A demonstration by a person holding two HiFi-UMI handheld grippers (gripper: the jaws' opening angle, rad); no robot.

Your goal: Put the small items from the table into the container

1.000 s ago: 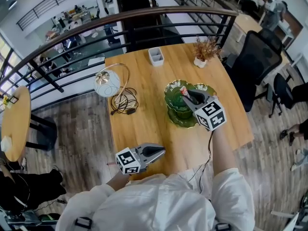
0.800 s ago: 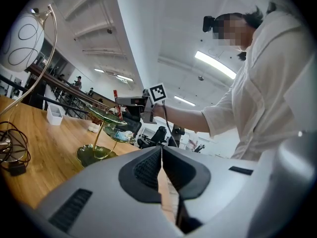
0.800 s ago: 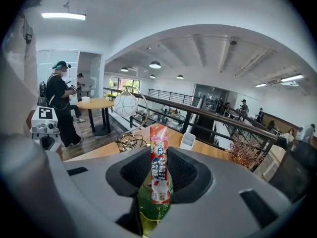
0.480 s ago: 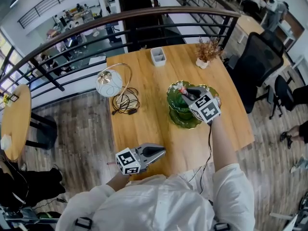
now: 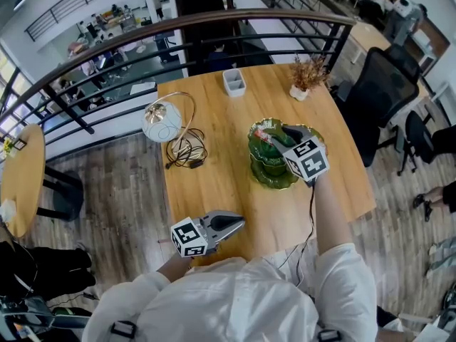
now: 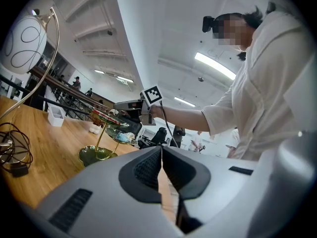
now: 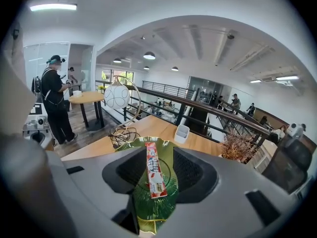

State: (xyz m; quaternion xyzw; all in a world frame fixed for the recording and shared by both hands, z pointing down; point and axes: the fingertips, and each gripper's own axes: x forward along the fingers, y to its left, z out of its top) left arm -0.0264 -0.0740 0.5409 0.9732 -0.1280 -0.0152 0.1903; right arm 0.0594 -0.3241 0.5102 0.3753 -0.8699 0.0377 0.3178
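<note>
A green tiered dish (image 5: 265,179) stands on the wooden table (image 5: 214,184), right of centre. A red snack stick (image 5: 261,135) lies on its top plate (image 7: 130,144). My right gripper (image 5: 276,137) hangs just over that plate, tilted down. Its jaws are opening, and the stick (image 7: 155,170) lies between the pads with a gap on each side of it. My left gripper (image 5: 241,224) is shut and empty, held level near the table's front edge. In the left gripper view, its closed jaws (image 6: 161,148) point toward the dish (image 6: 98,154).
A globe lamp (image 5: 159,122) and a coiled black cable (image 5: 184,150) sit left of the dish. A white box (image 5: 232,83) and a dried plant in a pot (image 5: 306,73) stand at the far edge, with a black railing (image 5: 214,45) behind. An office chair (image 5: 381,84) stands at the right.
My right gripper has sunk a little onto the dish and its jaws have widened. The snack stick, held at its tips before, now lies on the top plate. The left gripper has not moved.
</note>
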